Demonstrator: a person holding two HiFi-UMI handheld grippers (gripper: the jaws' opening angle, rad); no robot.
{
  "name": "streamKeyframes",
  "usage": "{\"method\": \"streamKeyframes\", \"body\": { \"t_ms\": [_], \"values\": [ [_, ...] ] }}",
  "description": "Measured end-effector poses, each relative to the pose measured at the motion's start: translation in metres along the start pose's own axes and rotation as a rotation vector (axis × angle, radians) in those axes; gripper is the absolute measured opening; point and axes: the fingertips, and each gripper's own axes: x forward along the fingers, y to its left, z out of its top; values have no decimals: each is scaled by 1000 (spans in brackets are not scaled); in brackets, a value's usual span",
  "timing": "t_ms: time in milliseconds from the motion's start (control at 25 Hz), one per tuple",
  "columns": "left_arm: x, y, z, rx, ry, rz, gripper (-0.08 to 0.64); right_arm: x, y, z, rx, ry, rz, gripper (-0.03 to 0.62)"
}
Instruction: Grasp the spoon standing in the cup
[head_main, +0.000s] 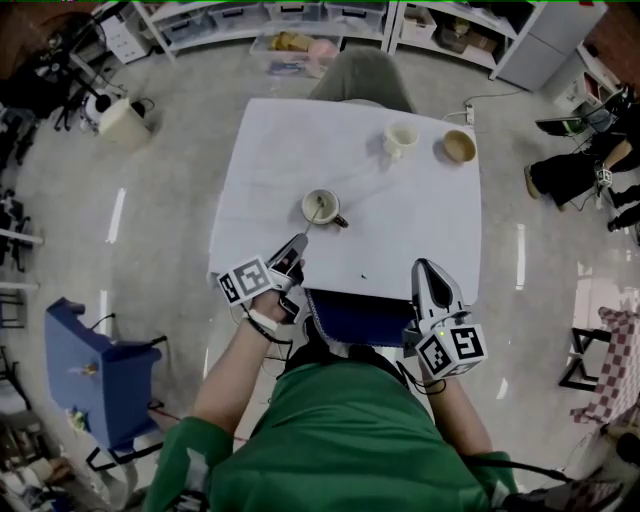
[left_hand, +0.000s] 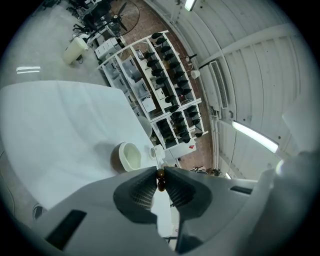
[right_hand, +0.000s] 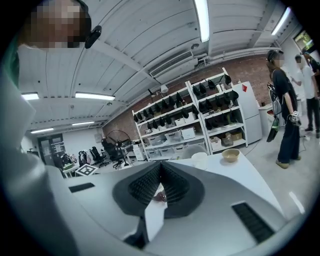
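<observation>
A cream-lined cup (head_main: 320, 207) with a dark handle stands mid-table, the spoon (head_main: 317, 209) showing as a pale line leaning toward its near rim. My left gripper (head_main: 299, 242) points at that cup from the near left. In the left gripper view its jaws (left_hand: 160, 172) are closed on a small brown knobbed tip (left_hand: 160, 180), apparently the spoon's handle end; the cup (left_hand: 127, 156) sits just left of the tips. My right gripper (head_main: 424, 268) hovers at the table's near right edge, and its jaws (right_hand: 160, 165) meet with nothing between them.
The white table (head_main: 280, 160) also holds a white mug (head_main: 401, 137) and a tan bowl (head_main: 459, 147) at its far right. A grey chair (head_main: 362, 78) stands beyond it and a blue chair (head_main: 95, 370) at the near left. A person (right_hand: 287, 110) stands by the shelves.
</observation>
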Motion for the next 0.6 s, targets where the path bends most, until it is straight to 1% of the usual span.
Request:
{"method": "streamKeyframes", "body": {
  "t_ms": [240, 360, 440, 520, 600],
  "values": [
    [-13, -34, 6, 90, -24, -35, 60, 1, -2, 7, -10, -11, 5, 21],
    [-23, -49, 9, 137, -38, -39, 60, 2, -5, 11, -14, -12, -3, 21],
    [-30, -61, 8, 170, -46, -57, 60, 2, -9, 14, -16, -14, -9, 21],
    [-37, -77, 7, 224, -56, -90, 60, 1, -12, 18, -27, -19, -9, 21],
    [-44, -96, 9, 301, -67, -127, 60, 3, -11, 23, -50, -23, -5, 21]
  ]
}}
